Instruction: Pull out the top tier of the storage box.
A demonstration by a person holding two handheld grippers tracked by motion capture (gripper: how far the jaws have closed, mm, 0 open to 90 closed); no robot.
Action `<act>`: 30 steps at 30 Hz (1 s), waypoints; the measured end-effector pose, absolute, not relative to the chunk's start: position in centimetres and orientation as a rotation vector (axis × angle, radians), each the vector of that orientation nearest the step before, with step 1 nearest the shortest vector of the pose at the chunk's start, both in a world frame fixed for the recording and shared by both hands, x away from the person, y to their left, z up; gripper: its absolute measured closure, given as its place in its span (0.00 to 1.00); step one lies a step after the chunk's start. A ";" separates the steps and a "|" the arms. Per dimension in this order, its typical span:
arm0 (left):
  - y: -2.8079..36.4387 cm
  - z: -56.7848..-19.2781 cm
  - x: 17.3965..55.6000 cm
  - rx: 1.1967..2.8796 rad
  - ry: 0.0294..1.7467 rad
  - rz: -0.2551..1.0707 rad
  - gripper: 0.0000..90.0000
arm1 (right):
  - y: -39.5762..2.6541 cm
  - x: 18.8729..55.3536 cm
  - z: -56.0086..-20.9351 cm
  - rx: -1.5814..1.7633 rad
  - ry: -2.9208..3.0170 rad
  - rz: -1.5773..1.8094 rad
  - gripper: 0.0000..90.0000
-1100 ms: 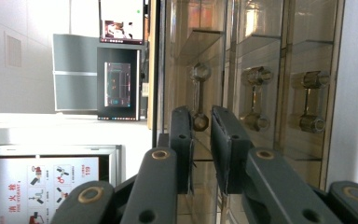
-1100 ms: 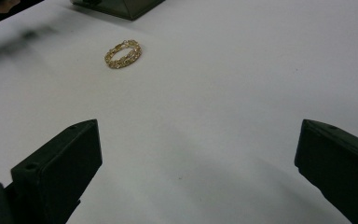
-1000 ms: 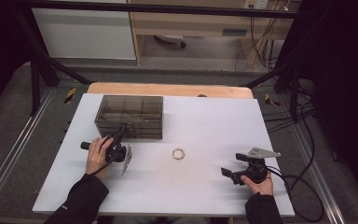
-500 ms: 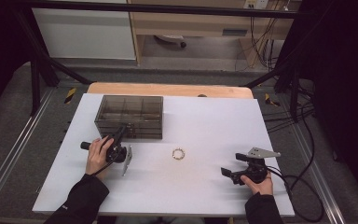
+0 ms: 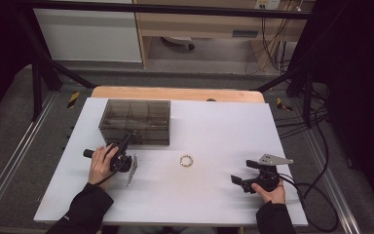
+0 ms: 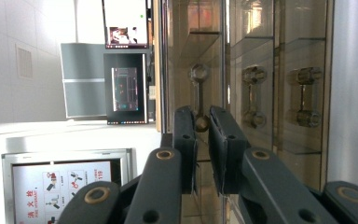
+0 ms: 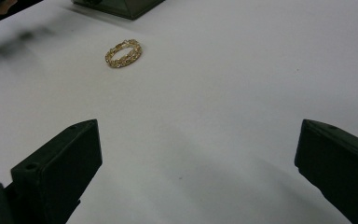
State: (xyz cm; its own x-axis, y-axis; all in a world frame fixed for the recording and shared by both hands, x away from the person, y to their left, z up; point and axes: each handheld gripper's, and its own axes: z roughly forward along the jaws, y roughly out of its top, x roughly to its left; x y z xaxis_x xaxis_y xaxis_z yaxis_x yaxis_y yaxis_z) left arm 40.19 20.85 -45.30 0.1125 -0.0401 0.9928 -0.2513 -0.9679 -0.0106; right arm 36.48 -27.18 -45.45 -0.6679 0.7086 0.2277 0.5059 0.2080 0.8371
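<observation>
A smoky transparent drawer box (image 5: 135, 122) stands at the table's back left. My left gripper (image 5: 125, 140) is turned on its side, tips at the box's front face. In the left gripper view its jaws (image 6: 203, 114) are shut on the lower knob of one clear drawer handle (image 6: 199, 95); two more handles (image 6: 253, 95) (image 6: 306, 95) sit alongside. A gold chain bracelet (image 5: 186, 160) lies coiled mid-table, and it is also visible in the right gripper view (image 7: 123, 53). My right gripper (image 5: 235, 179) rests near the front right, open (image 7: 199, 126), pointing toward the bracelet with nothing between its fingers.
The white table top (image 5: 214, 126) has bare room between the bracelet and the right gripper. A cable (image 5: 316, 214) trails off the table's right edge. Black frame struts (image 5: 39, 73) rise at the back corners.
</observation>
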 end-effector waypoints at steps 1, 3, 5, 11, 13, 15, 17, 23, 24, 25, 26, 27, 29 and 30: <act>20.9 -45.3 40.1 2.219 -0.296 1.974 0.90 | -27.2 36.5 -45.5 1.163 2.273 1.447 0.01; 20.9 -45.3 40.0 2.212 -0.301 1.972 0.90 | -27.2 36.5 -45.5 1.163 2.275 1.446 0.01; 20.9 -45.3 39.8 2.215 -0.302 1.975 0.90 | -27.1 36.5 -45.5 1.166 2.277 1.443 0.01; 20.9 -45.3 39.3 2.209 -0.295 1.963 0.90 | -27.1 36.5 -45.5 1.164 2.275 1.445 0.01; 21.0 -45.3 39.2 2.207 -0.292 1.961 0.90 | -27.1 36.5 -45.5 1.165 2.275 1.444 0.01; 21.0 -45.3 39.0 2.207 -0.287 1.954 0.91 | -27.1 36.5 -45.5 1.165 2.275 1.444 0.01; 21.0 -45.2 38.7 2.208 -0.289 1.955 0.91 | -27.1 36.5 -45.5 1.165 2.276 1.444 0.01; 21.0 -44.5 38.5 2.174 -0.292 1.971 0.88 | -27.1 36.5 -45.5 1.166 2.277 1.443 0.01; 21.0 -44.4 38.5 2.179 -0.288 1.960 0.85 | -27.1 36.5 -45.5 1.164 2.277 1.441 0.01; 21.0 -44.3 38.5 2.187 -0.283 1.961 0.81 | -27.2 36.5 -45.5 1.165 2.277 1.442 0.01; 21.0 -44.3 38.6 2.192 -0.285 1.952 0.77 | -27.1 36.5 -45.5 1.167 2.277 1.443 0.01; 21.0 -44.3 38.7 2.200 -0.291 1.940 0.74 | -27.1 36.5 -45.5 1.164 2.277 1.442 0.01; 20.9 -44.4 38.9 2.226 -0.303 1.932 0.68 | -27.1 36.5 -45.5 1.166 2.279 1.442 0.01; 20.8 -44.5 39.1 2.247 -0.311 1.916 0.64 | -27.1 36.5 -45.5 1.165 2.278 1.442 0.01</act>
State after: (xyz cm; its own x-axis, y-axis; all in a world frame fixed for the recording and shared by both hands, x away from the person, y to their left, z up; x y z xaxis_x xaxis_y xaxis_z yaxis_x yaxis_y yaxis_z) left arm 39.13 20.83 -44.51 0.1518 -0.0469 0.9873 -0.2682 -0.9633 -0.0045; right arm 36.46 -27.14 -45.48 -0.6674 0.7090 0.2279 0.5092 0.2112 0.8343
